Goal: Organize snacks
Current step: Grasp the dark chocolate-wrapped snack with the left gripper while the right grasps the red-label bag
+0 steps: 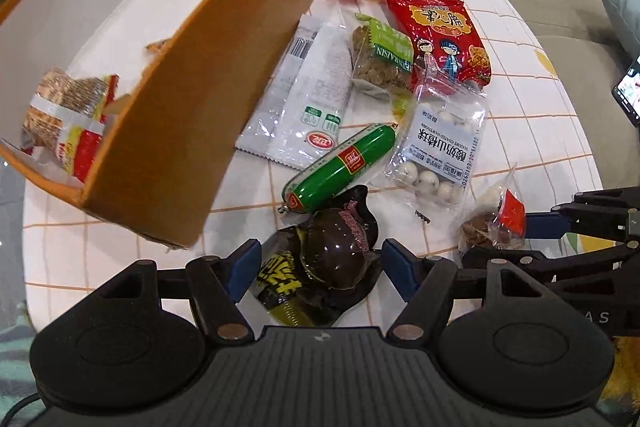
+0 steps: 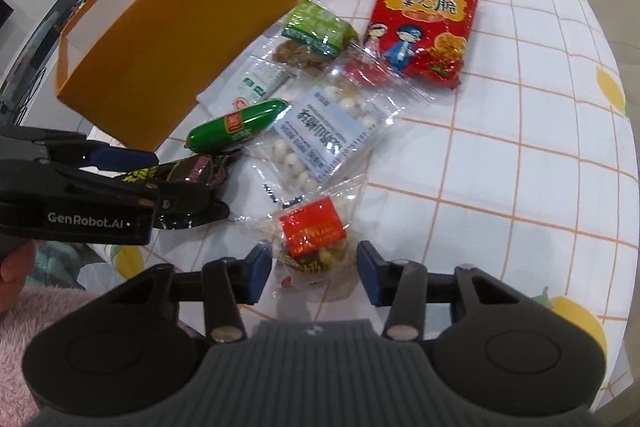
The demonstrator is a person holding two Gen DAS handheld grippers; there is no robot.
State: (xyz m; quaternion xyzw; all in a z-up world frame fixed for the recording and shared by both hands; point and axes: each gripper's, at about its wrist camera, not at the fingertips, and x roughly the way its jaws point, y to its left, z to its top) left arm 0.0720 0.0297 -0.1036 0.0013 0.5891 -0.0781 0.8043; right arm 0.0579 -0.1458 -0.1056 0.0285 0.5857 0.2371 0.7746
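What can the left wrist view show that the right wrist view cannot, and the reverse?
Only the left wrist view looks inside the orange box, where one snack pack already lies, and shows a phone. Only the right wrist view shows the person's pink sleeve and shelves behind the box. Both show the green sausage, the white candy bag, the dark egg pack between the left gripper fingers, and the right gripper.

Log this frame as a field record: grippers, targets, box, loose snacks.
left gripper: open, fingers either side of dark egg pouch
right gripper: open, straddling clear packet with red label
orange box: holds one snack pack
on tablecloth: green sausage, yogurt ball bag, red bag
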